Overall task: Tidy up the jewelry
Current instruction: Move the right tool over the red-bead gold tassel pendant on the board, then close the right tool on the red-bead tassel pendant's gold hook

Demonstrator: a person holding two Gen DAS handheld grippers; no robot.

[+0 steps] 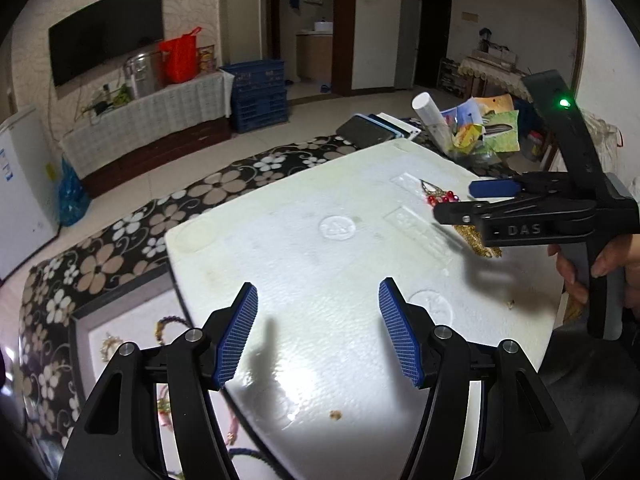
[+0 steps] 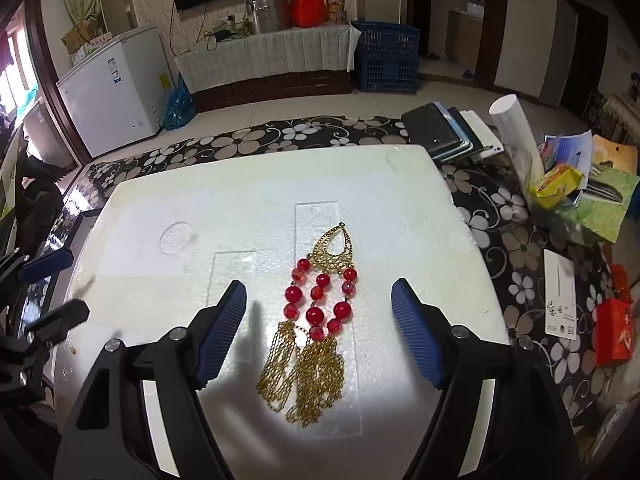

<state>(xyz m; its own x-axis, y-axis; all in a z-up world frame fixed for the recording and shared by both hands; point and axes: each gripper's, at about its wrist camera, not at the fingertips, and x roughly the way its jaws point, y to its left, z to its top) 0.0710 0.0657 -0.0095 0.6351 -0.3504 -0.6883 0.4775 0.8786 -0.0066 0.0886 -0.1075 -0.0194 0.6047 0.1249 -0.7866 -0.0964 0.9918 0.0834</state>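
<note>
Here the earring (image 2: 316,320) lies lengthwise between the open, empty right tongs (image 2: 320,334), tassels nearest; the left tongs (image 1: 318,330), open too, hover farther off.

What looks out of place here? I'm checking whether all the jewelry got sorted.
One piece is still loose: a gold earring with red beads and chain tassels lies alone on the white foam board, between the open right gripper fingers. Other jewelry already sits in the tray beside the board. Small brown crumbs dot the foam.
</note>
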